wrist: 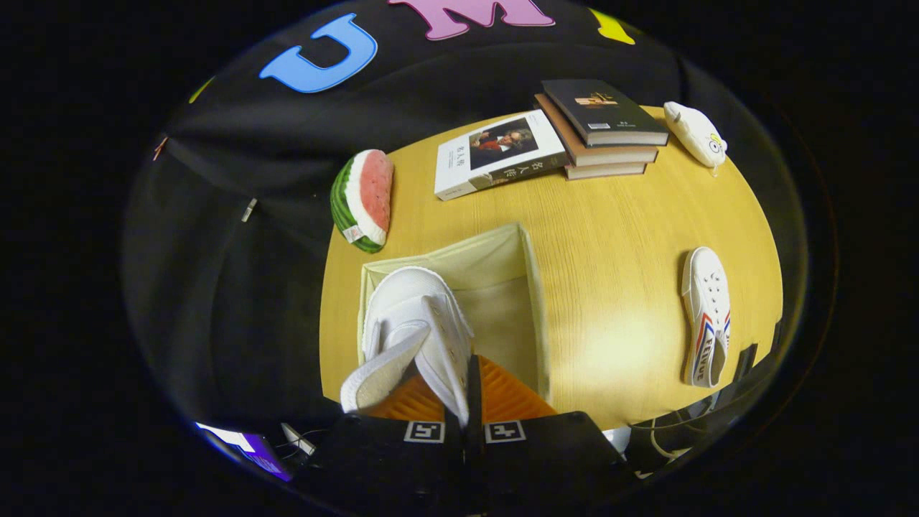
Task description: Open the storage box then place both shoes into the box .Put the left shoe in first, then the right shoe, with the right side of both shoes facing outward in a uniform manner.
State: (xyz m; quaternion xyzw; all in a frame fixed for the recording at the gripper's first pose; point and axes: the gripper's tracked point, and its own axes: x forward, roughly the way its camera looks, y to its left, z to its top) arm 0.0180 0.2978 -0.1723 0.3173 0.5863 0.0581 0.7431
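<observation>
1. Hanging over the open storage box [495, 287], the tongs [467, 402] were clenched on a white canvas shoe [420, 323], its upper edge pinched between the two fingers, which stood almost together.
2. That shoe was held toe away from the camera, above the nearer-left part of the box's mouth; its white tongue [384, 370] flopped out to the left of the fingers. Whether it touched the box's floor could not be told.
3. The box, a pale fabric bin with soft upright walls, stood on the wooden table [610, 237] just ahead of the fingers, and its inside beyond the shoe showed bare lining.
4. A second white shoe [707, 316] lay flat on the table well to the right of the box, apart from it, with red and blue stripes on its side near the heel.
5. Beyond the box, a book with a portrait on its cover [499, 154] lay leaning against a stack of three books [603, 129] at the table's far edge.
6. A watermelon-slice toy [362, 201] sat at the table's far left edge, near the box's far-left corner but not touching it.
7. A small white toy [695, 133] rested just right of the book stack.
</observation>
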